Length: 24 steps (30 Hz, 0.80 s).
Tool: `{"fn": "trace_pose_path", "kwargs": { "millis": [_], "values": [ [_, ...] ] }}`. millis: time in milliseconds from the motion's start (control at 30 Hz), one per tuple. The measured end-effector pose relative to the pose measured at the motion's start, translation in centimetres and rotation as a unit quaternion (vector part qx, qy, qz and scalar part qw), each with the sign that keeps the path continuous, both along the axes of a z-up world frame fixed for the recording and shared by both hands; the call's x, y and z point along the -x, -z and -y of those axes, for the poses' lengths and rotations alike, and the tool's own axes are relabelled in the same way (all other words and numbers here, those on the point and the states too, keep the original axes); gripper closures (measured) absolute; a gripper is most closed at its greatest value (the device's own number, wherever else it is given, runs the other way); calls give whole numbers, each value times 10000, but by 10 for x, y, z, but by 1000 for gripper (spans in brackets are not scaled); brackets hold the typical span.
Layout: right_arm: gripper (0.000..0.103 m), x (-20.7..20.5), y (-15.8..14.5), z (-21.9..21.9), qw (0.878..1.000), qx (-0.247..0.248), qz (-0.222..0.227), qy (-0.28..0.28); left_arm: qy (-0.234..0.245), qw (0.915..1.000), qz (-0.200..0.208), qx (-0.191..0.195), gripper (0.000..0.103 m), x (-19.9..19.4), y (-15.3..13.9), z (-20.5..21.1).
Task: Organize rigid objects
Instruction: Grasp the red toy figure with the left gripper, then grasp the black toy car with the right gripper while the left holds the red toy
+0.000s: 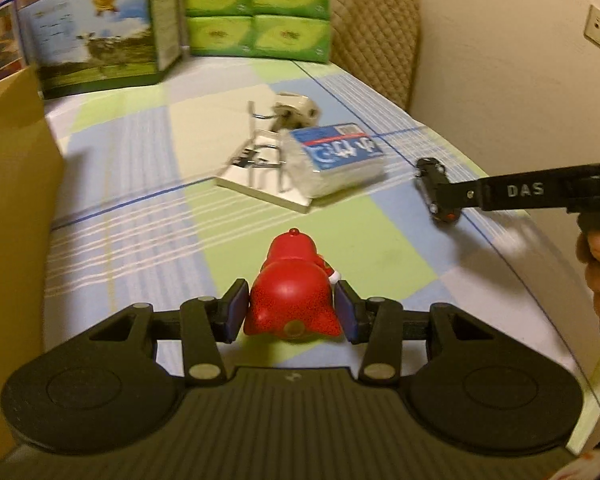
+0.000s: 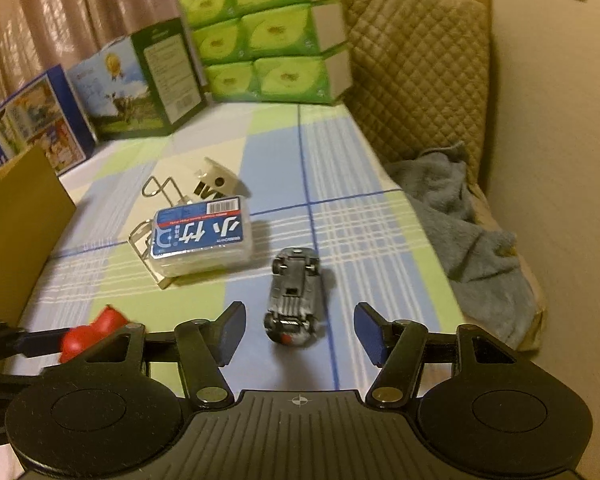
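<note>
Gripping the red toy [image 1: 292, 300] in my left gripper [image 1: 291, 310], I have both blue pads pressed against its sides, low over the checked cloth [image 1: 148, 200]. My right gripper [image 2: 300, 330] stands with its jaws apart and nothing between the pads; the toy car [image 2: 294, 298] lies upside down on the cloth just ahead of them, wheels up, untouched. In the left view, the car shows just off the tip of that gripper's finger, beside a blue line in the cloth. Farther back, a clear box [image 2: 202, 236] with a blue label rests on a wire rack [image 2: 156, 192], with a white plug [image 2: 216, 182] just behind it. A cardboard box [image 1: 12, 184] stands at the left edge. Green tissue packs [image 2: 268, 40] and printed cartons [image 2: 140, 84] line the far end, and a grey towel [image 2: 460, 216] lies on the right.
</note>
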State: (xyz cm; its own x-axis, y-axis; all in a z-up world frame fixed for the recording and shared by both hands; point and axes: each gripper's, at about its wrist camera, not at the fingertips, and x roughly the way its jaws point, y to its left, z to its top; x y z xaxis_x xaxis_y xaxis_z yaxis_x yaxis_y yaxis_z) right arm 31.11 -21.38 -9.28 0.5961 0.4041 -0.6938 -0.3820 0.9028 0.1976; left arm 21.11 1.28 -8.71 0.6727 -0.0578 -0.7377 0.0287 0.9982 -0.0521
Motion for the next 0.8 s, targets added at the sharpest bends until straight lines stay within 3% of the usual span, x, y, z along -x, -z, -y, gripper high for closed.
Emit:
{"fn": "trace_pose_path", "kwargs": {
  "millis": [200,367,800],
  "values": [
    [58,-21,14,-20,9998,197,-70,65,-153,9995,162,201,61,-4,2,-10],
    [75,-27,20,-32,9987,510,3,88,-94,9994,208,250,61,-4,3,-12],
    [76,8,10,-38,9986,479,-61,-210,-26,9988,161,457,57,-11,-1,-18]
  ]
}}
